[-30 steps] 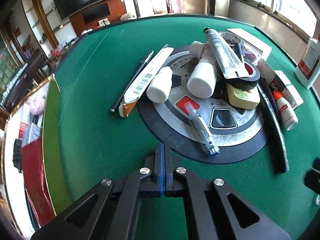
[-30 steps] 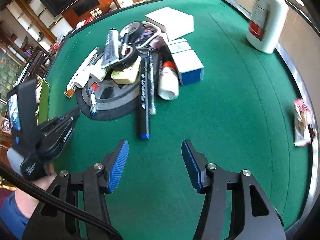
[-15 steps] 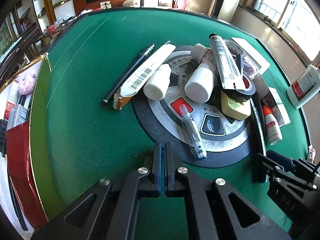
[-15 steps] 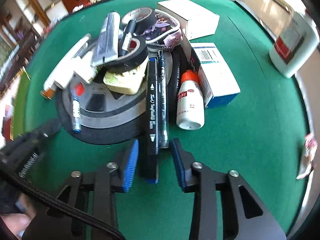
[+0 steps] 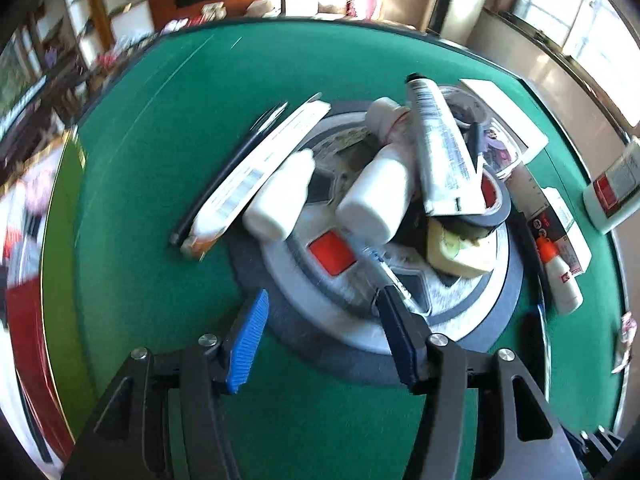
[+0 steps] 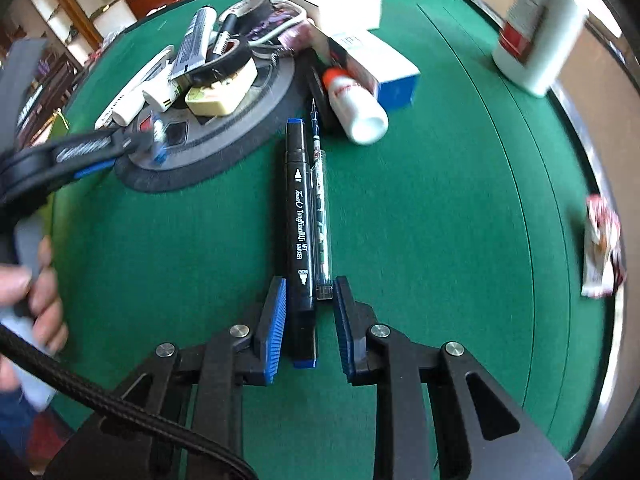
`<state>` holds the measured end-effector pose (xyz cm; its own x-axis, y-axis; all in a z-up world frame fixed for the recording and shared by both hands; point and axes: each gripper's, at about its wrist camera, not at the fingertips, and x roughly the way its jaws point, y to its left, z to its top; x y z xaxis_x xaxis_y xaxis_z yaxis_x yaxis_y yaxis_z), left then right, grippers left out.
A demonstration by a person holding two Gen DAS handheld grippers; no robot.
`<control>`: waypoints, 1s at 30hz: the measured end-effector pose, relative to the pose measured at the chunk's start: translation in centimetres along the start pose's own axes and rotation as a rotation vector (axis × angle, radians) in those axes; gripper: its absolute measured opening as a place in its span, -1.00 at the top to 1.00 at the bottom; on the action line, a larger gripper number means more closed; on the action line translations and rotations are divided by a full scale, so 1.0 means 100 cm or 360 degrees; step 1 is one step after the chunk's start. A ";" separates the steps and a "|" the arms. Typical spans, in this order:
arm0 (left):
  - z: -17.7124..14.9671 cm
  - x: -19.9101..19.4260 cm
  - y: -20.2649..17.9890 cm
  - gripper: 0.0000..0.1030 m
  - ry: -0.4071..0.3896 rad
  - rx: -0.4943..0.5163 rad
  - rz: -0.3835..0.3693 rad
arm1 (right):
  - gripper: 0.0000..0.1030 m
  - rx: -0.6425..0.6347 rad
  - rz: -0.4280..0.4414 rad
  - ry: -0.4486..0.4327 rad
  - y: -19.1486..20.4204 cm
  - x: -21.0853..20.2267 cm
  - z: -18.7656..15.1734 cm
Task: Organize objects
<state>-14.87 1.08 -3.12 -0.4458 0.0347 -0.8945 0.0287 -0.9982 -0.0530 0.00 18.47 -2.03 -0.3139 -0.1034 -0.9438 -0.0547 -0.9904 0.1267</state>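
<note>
Right hand-held gripper [image 6: 310, 312] steeply down, jaws closing around black marker [image 6: 299, 232].

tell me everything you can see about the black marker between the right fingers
The black marker is a thick, plastic-looking barrel with white lettering and a blue band at each end. It lies flat on the green felt table, pointing away from the camera toward the round grey disc. A slim clear pen lies tight along its right side. The right gripper, whose fingers have just been closing, straddles its near end together with the pen's.
</note>
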 end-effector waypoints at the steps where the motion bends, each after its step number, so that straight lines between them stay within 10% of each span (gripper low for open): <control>1: 0.001 0.001 -0.003 -0.01 -0.0030 0.0037 0.0007 | 0.60 0.0007 0.0006 0.0000 -0.001 -0.001 -0.005; 3: 0.002 0.000 -0.009 0.32 -0.0083 0.0096 -0.0003 | 0.60 0.0032 0.0033 -0.0002 -0.006 -0.004 -0.012; 4: 0.002 0.000 -0.010 0.99 -0.0088 0.0112 -0.0008 | 0.60 0.0038 0.0046 -0.0004 -0.007 -0.005 -0.013; 15: 0.015 -0.013 0.008 0.98 0.0045 0.0005 -0.0340 | 0.60 0.0011 0.0079 -0.0009 -0.019 -0.016 -0.028; 22: 0.032 0.009 0.003 0.74 0.0097 -0.0169 -0.0284 | 0.60 0.0017 0.0114 -0.0011 -0.019 -0.015 -0.023; 25: 0.039 0.014 -0.001 0.31 0.0072 -0.0231 -0.0161 | 0.60 0.0004 0.0106 -0.0016 -0.019 -0.016 -0.027; 30: 0.046 0.020 -0.015 0.42 0.0058 -0.0095 -0.0111 | 0.60 0.0008 0.0115 -0.0020 -0.021 -0.018 -0.029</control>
<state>-19.91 2.38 -2.74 -0.4157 0.1067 -0.9032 0.0524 -0.9886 -0.1409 3.43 20.49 -1.49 -0.3292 -0.1735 -0.9282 -0.0361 -0.9799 0.1960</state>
